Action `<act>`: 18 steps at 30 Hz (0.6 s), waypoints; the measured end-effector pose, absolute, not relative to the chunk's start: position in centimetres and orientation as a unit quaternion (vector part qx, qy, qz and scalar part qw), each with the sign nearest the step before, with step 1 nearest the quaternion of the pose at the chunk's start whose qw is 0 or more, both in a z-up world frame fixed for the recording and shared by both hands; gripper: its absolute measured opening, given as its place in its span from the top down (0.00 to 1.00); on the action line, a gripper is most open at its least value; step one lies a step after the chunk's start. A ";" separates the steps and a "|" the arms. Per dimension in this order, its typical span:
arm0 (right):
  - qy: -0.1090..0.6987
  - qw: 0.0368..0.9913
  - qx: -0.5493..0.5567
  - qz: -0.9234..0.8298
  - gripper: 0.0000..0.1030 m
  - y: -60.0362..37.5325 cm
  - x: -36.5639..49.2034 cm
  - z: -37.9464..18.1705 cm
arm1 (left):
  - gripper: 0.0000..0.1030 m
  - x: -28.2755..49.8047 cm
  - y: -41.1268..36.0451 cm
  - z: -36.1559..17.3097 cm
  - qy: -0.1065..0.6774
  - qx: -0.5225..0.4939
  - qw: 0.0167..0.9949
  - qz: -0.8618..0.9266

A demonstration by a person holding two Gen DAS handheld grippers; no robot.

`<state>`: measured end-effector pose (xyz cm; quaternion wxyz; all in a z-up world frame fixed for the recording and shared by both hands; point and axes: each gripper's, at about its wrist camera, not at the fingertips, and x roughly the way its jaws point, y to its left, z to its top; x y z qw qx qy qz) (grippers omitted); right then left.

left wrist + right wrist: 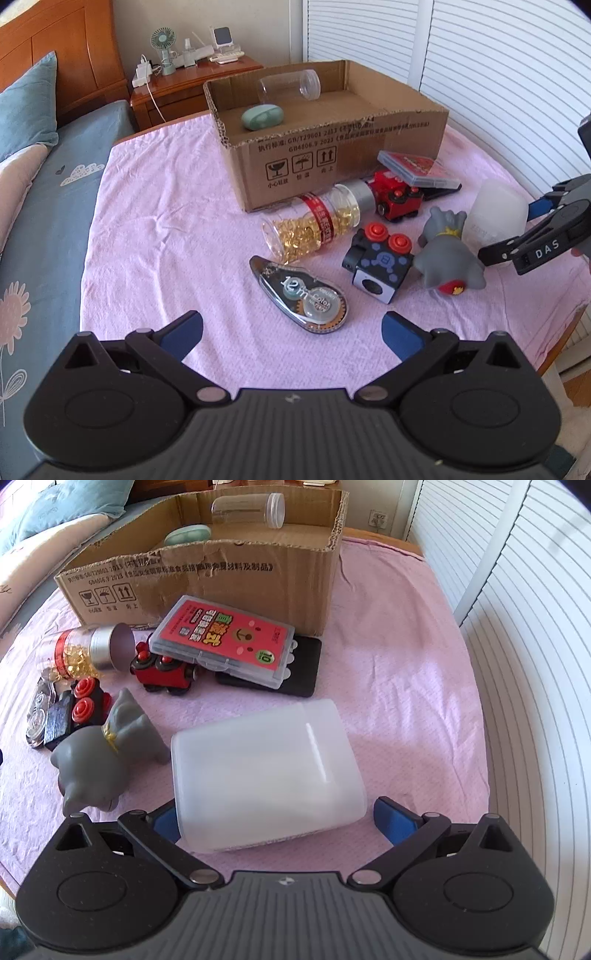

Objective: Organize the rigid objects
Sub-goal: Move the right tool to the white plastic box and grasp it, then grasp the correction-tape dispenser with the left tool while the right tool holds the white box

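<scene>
White jar (266,775) lies on its side on the pink cloth (399,686), between the spread jaws of the right gripper (273,816), ungrasped. Left gripper (291,332) hangs released above the tape dispenser (303,295). Beyond stand the cardboard box (332,147), a nightstand (192,79) and shutters (480,55).

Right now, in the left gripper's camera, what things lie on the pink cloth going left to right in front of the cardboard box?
Correction tape dispenser → bottle of gold capsules → black cube toy with red buttons → grey animal figure → white frosted jar, which the right gripper is reaching.
</scene>
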<state>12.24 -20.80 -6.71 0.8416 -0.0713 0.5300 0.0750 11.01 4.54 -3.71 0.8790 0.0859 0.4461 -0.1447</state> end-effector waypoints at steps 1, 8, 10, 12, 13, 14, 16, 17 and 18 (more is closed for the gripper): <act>0.528 0.843 -0.074 0.078 0.00 -20.8 12.5 -7.1 | 0.01 11.0 4.6 -3.7 0.449 0.088 0.878 -0.142; 0.514 0.850 -0.076 0.086 0.00 -20.7 12.1 -7.4 | 0.01 10.1 5.8 -0.8 0.449 0.073 0.881 -0.128; 0.505 0.856 -0.075 0.087 0.00 -20.7 11.9 -7.4 | 0.01 9.7 6.2 -0.1 0.444 0.069 0.884 -0.128; 0.496 0.860 -0.077 0.091 0.00 -20.8 11.5 -7.4 | 0.01 9.7 6.4 -0.1 0.442 0.065 0.885 -0.128; 0.493 0.861 -0.078 0.094 0.00 -20.8 11.2 -7.4 | 0.01 9.7 6.5 -0.5 0.439 0.064 0.886 -0.133; 0.492 0.862 -0.079 0.096 0.00 -20.8 11.2 -7.4 | 0.01 9.9 6.6 -1.0 0.438 0.063 0.886 -0.138; 0.490 0.862 -0.081 0.101 0.00 -20.8 11.2 -7.4 | 0.01 10.3 6.5 -2.3 0.444 0.066 0.882 -0.141; 0.490 0.862 -0.081 0.102 0.00 -20.8 11.2 -7.4 | 0.01 10.6 6.2 -3.1 0.453 0.074 0.877 -0.142; 0.489 0.862 -0.082 0.103 0.00 -20.8 11.3 -7.4 | 0.01 10.9 5.9 -3.9 0.461 0.088 0.871 -0.148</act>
